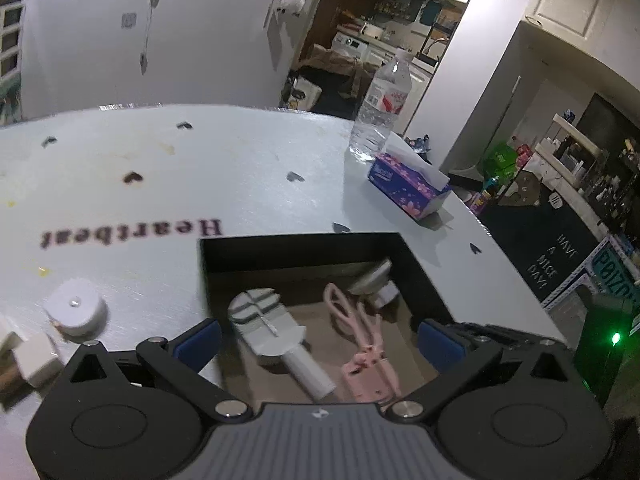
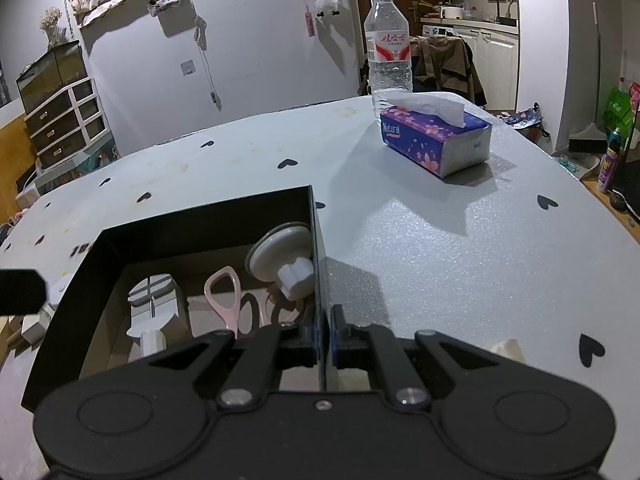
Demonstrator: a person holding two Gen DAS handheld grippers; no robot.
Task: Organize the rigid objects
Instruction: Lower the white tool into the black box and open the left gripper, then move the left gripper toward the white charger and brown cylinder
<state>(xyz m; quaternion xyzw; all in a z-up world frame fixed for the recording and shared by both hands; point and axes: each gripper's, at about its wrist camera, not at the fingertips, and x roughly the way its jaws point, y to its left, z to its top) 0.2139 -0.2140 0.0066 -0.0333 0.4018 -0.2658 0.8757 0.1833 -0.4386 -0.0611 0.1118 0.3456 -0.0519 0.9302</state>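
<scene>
Left wrist view only: white round cap and small white block on the table left of the black box; green indicator light at far right; printed word "Heartbeat" on the tabletop.

Right wrist view only: right wall of the box seen edge-on; drawer unit and glass tank against the far left wall.

Common to both: gray tool with white handle lying at left inside the box, pink eyelash curler at centre, gray suction cup with white knob leaning in the far right corner. Water bottle upright at the far table edge, tissue pack just in front of it, well apart from the box.

Left gripper: held low over the near edge of the box, pointed into it, blue-padded fingers spread wide, nothing between them.

Right gripper: level, at the near right part of the box, fingers pressed together on the box's right wall, one inside and one outside.
</scene>
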